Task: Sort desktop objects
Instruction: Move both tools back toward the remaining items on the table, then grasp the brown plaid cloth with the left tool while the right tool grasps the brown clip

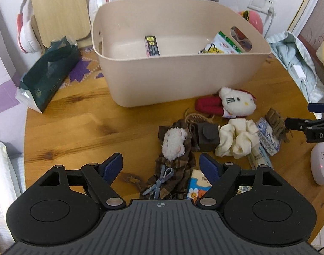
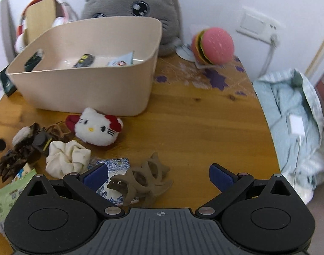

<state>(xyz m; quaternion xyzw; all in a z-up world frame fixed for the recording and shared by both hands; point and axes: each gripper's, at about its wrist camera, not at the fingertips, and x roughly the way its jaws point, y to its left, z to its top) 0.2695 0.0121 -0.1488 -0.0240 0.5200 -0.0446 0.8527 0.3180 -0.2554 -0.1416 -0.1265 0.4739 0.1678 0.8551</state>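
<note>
A beige bin [image 1: 178, 78] stands at the back of the round wooden table; it also shows in the right wrist view [image 2: 87, 85] and holds a black packet [image 1: 152, 46] and a snack bag [image 1: 222, 44]. My left gripper [image 1: 160, 166] is open above a brown plaid plush [image 1: 175, 148], its fingers either side of it. Beside lie a dark block [image 1: 208, 136], a cream scrunchie [image 1: 238, 138] and a Hello Kitty plush [image 1: 236, 103]. My right gripper [image 2: 159, 175] is open above a brown hair claw [image 2: 143, 180]. The scrunchie [image 2: 66, 157] and Kitty [image 2: 96, 127] lie to its left.
A dark green pouch [image 1: 47, 74] lies left of the bin. Headphones on a wooden stand [image 1: 57, 10], a grey cat plush [image 2: 132, 10] and a burger toy [image 2: 212, 45] line the back. A light blue cloth bundle [image 2: 293, 127] sits at the table's right edge. A white power strip [image 1: 322, 163] is at right.
</note>
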